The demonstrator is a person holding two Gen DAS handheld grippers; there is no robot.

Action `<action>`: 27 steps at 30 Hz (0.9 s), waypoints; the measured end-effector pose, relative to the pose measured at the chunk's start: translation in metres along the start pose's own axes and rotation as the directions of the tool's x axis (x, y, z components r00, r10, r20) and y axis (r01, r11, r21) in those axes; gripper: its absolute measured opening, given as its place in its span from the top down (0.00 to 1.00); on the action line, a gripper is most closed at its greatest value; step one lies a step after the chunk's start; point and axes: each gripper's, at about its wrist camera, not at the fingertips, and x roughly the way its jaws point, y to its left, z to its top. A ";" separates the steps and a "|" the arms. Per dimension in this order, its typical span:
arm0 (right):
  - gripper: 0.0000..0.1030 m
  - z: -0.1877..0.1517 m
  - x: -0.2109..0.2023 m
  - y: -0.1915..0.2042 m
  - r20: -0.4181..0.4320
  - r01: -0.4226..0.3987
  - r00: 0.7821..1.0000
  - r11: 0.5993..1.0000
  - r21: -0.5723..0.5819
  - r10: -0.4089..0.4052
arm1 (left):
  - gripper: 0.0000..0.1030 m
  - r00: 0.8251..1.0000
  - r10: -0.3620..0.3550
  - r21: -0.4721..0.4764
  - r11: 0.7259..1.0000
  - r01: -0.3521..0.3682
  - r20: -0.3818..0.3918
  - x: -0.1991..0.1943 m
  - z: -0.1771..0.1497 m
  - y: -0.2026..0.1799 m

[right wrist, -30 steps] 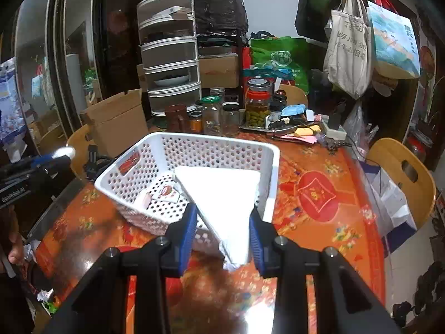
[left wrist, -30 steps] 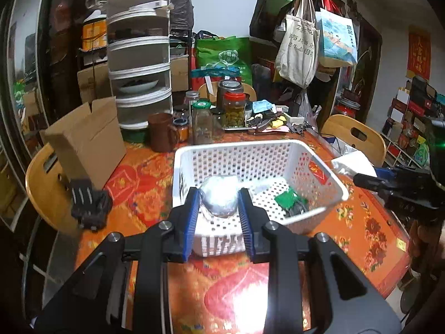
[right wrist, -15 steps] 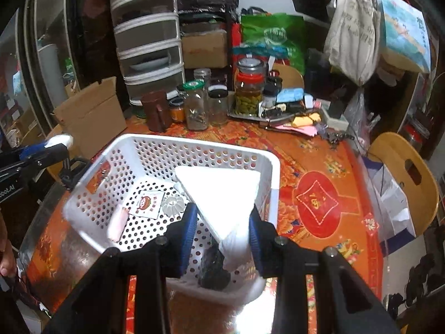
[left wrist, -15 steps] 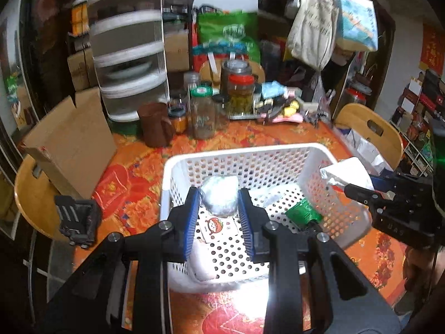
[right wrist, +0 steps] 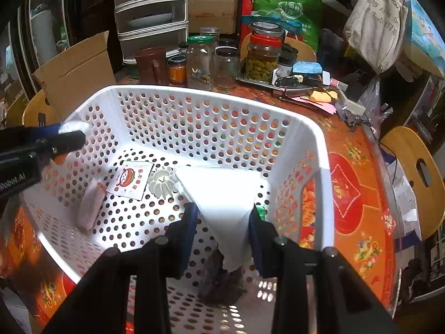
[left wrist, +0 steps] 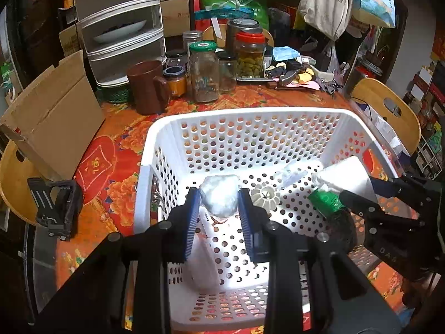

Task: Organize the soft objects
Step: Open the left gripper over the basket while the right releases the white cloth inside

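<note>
A white perforated basket (left wrist: 250, 111) (right wrist: 194, 94) stands on the orange patterned table. My left gripper (left wrist: 219, 203) is shut on a crumpled white plastic bundle (left wrist: 219, 197) and holds it over the basket's inside. My right gripper (right wrist: 224, 218) is shut on a folded white cloth (right wrist: 222, 192) inside the basket's right half; the cloth also shows in the left wrist view (left wrist: 345, 175). In the basket lie a printed packet (right wrist: 130, 179), a white ribbed piece (right wrist: 161, 182), a pink pouch (right wrist: 90, 204), a green packet (left wrist: 325, 201) and a dark fuzzy lump (right wrist: 219, 281).
Behind the basket stand glass jars (left wrist: 204, 72), a brown mug (left wrist: 148, 86) and stacked plastic drawers (left wrist: 119, 27). A cardboard box (left wrist: 52, 111) and a black clip (left wrist: 55, 208) sit left of it. Wooden chairs (right wrist: 411, 178) flank the table.
Both grippers have moved forward and down over the basket, from outside its near rims to inside it, each still holding its object. The basket looks larger and closer.
</note>
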 end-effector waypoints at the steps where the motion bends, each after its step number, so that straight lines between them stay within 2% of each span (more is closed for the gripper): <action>1: 0.67 0.000 0.000 0.000 0.004 -0.004 1.000 1.000 0.004 0.004 | 0.75 1.000 0.000 0.000 1.000 0.000 -0.004 0.003 0.000 0.000; 16: 0.66 -0.003 0.000 -0.003 0.037 -0.023 0.999 0.999 0.023 0.023 | 0.74 1.000 -0.028 0.000 1.000 0.028 -0.012 0.016 -0.008 -0.004; 18: 0.64 -0.003 -0.003 -0.002 0.053 -0.030 0.998 0.999 0.023 0.029 | 0.66 0.999 -0.032 0.005 0.999 0.032 -0.010 0.015 -0.008 -0.005; 19: 0.60 -0.003 -0.004 -0.002 0.058 -0.034 0.998 0.999 0.024 0.033 | 0.57 0.999 -0.037 0.009 0.999 0.037 -0.002 0.013 -0.009 -0.006; 20: 0.53 -0.004 -0.007 -0.002 0.065 -0.035 0.997 0.999 0.022 0.033 | 0.45 0.999 -0.040 0.011 0.999 0.040 0.006 0.011 -0.009 -0.007; 21: 0.46 -0.004 -0.009 -0.002 0.071 -0.033 0.997 0.999 0.020 0.031 | 0.41 0.999 -0.042 0.012 0.999 0.042 0.016 0.009 -0.009 -0.007; 22: 0.31 -0.004 -0.010 -0.002 0.076 -0.031 0.997 0.999 0.017 0.029 | 0.33 0.999 -0.045 0.013 0.999 0.045 0.027 0.005 -0.009 -0.008; 23: 0.22 -0.004 -0.013 -0.002 0.088 -0.029 0.996 0.999 0.016 0.027 | 0.27 0.998 -0.047 0.013 0.999 0.047 0.036 0.002 -0.009 -0.008; 27: 0.20 -0.004 -0.024 -0.006 0.125 -0.033 0.992 0.999 0.023 0.030 | 0.13 0.996 -0.058 0.014 0.998 0.057 0.064 -0.012 -0.009 -0.007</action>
